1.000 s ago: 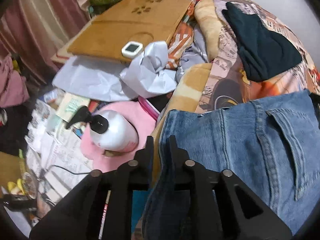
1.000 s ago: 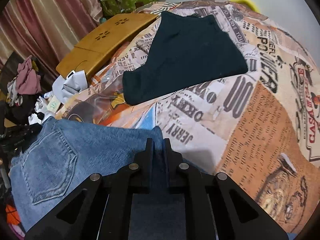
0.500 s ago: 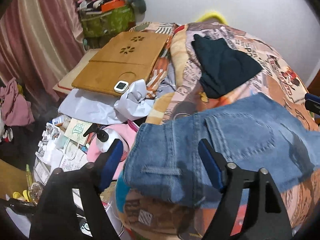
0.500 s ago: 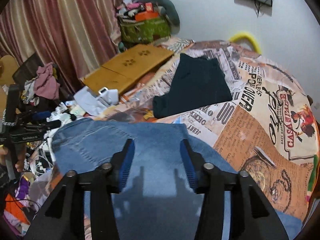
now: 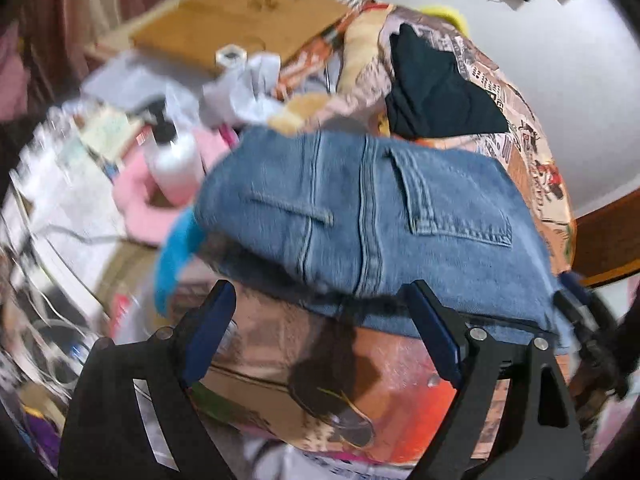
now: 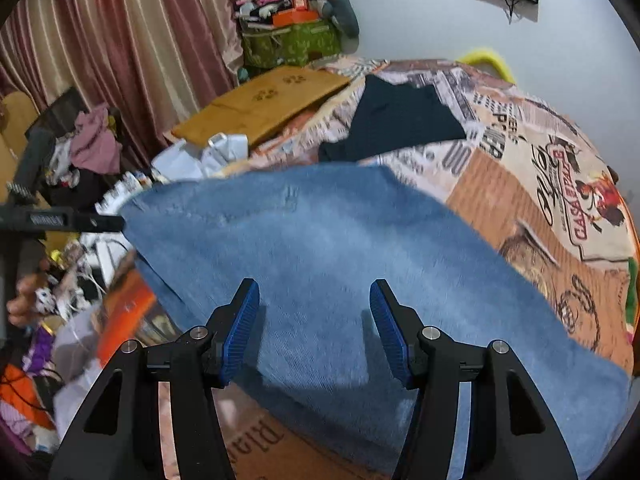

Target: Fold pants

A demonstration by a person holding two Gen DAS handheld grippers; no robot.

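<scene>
Blue denim pants (image 5: 372, 208) lie folded on the patterned bedspread (image 6: 560, 200), back pocket up in the left wrist view. They also show in the right wrist view (image 6: 320, 248) as a wide flat denim layer. My left gripper (image 5: 320, 328) is open and empty, just short of the near folded edge. My right gripper (image 6: 314, 320) is open and empty, hovering above the denim.
A dark folded garment (image 6: 396, 120) lies farther back on the bed. A wooden lap desk (image 6: 264, 100) leans at the bed's left side. A white pump bottle (image 5: 172, 160), pink cushion (image 5: 136, 196), papers and clutter fill the floor at left.
Both grippers let go of the pants and opened, then drew back from them. The denim now rests on the bed.
</scene>
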